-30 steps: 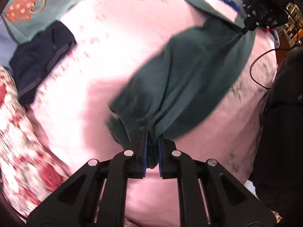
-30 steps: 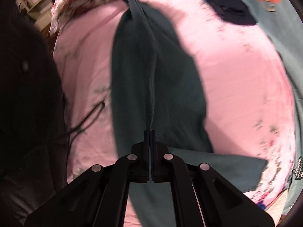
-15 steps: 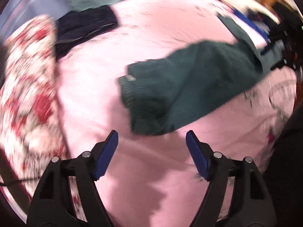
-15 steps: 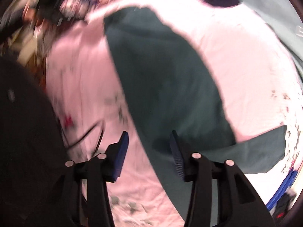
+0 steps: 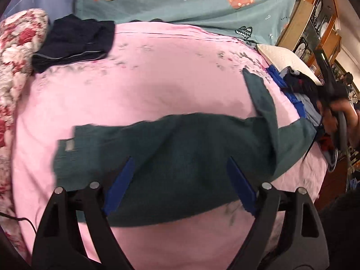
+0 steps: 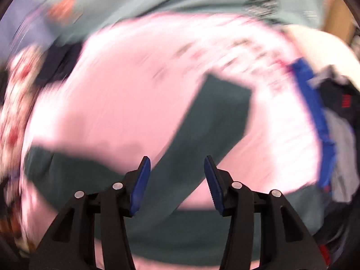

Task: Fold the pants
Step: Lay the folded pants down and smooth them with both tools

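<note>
Little here can be read. The teal sheet (image 5: 180,0) at the far side carries small dark lettering near its heart prints, too tiny to make out. A grey tag (image 5: 69,145) on the green pants (image 5: 180,157) shows no legible writing.

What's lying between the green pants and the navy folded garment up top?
Nothing but bare pink sheet, seen in the left wrist view, separates the green pants from the navy garment.

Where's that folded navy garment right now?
In the left wrist view the navy garment lies at upper left, on the pink sheet's far corner, between the floral quilt and the teal bedding.
</note>
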